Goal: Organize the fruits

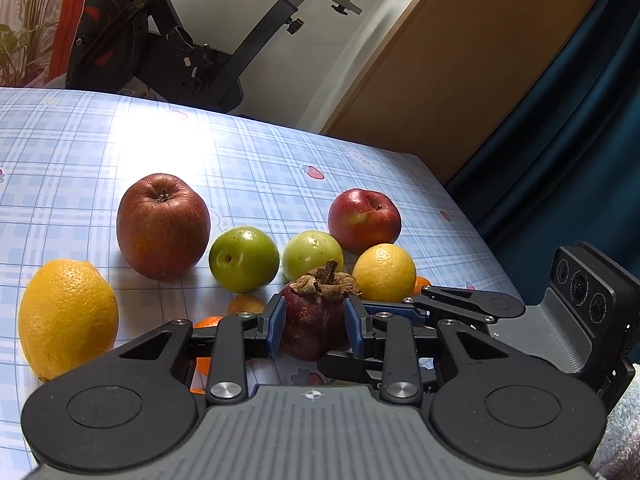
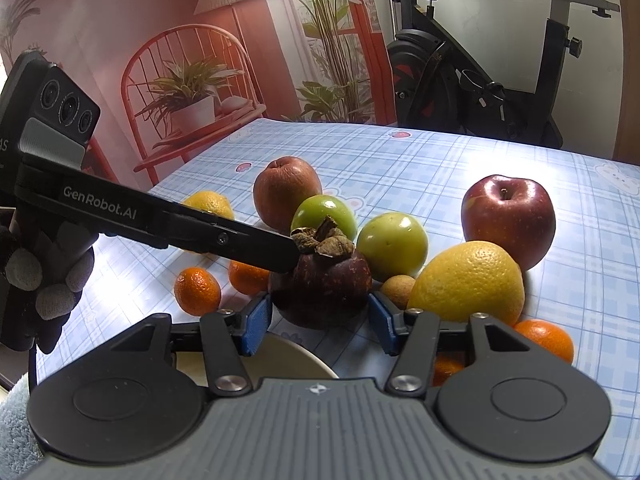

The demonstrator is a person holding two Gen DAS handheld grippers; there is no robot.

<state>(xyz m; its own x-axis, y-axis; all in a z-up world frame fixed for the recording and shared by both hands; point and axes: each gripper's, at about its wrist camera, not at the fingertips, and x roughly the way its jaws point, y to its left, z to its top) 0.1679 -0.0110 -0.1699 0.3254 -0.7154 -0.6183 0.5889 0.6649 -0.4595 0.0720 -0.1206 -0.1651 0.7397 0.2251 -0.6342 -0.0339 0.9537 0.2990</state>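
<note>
Mangosteen (image 1: 314,322) dark purple, dry brown calyx on top, sits on the table (image 1: 248,160) in the middle of the fruit cluster. Left gripper (image 1: 316,326) has its blue pads (image 1: 276,326) on both sides of the mangosteen, narrowed onto it and apparently touching; holding it. In the right wrist view the left gripper's black arm comes in from the left and ends at the mangosteen (image 2: 320,286), under the calyx. Right gripper (image 2: 320,320) is wide apart, blue pads (image 2: 256,320) either side of the mangosteen's near base, not touching it, holding nothing.

Just behind the mangosteen: two green fruits, plum-like, (image 1: 244,260) and (image 1: 312,254), side by side. Yellow lemon (image 1: 384,272) just right of the mangosteen; a small brownish longan-like fruit (image 2: 397,290) between them. Smaller red apple (image 1: 364,220) behind the lemon, toward the table's far right edge. Big dull red apple (image 1: 162,226) left of the green fruits. Second lemon (image 1: 68,316) farther left, apart from the rest. Small orange kumquats (image 2: 197,291) and (image 2: 248,276) lie near the mangosteen; another (image 2: 546,338) by the near lemon.

White bowl rim (image 2: 296,352) directly below the right gripper. Table has a blue plaid cloth with strawberry prints. Exercise bike (image 1: 192,52) beyond the far edge.
</note>
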